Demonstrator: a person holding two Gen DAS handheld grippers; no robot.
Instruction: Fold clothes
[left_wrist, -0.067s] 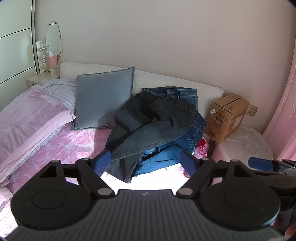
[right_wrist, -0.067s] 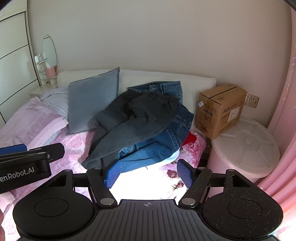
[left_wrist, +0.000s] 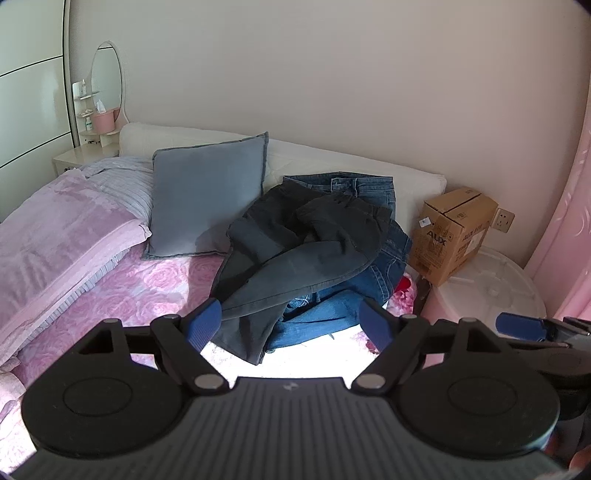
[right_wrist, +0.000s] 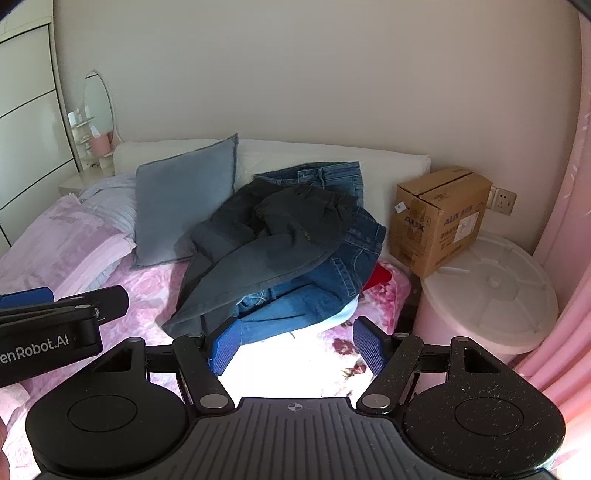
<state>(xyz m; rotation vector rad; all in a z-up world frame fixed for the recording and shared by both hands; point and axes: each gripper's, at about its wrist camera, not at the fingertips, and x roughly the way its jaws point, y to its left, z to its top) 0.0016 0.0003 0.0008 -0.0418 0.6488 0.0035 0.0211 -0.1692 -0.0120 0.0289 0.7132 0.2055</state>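
Observation:
A pile of trousers lies at the head of the bed: dark grey jeans (left_wrist: 303, 254) (right_wrist: 266, 251) on top, blue jeans (left_wrist: 332, 317) (right_wrist: 314, 295) beneath, and a bit of red cloth (right_wrist: 378, 277) at the right edge. My left gripper (left_wrist: 291, 325) hovers open in front of the pile, its blue pads apart with nothing between them. My right gripper (right_wrist: 295, 345) is also open and empty, just short of the blue jeans' near hem. Each gripper shows at the edge of the other's view.
A grey-blue cushion (left_wrist: 207, 199) leans on the white headboard pillow (left_wrist: 332, 158). A folded pink blanket (left_wrist: 55, 240) lies on the left. Right of the bed stand a cardboard box (right_wrist: 439, 218), a white round lid (right_wrist: 491, 291) and a pink curtain (right_wrist: 576, 221).

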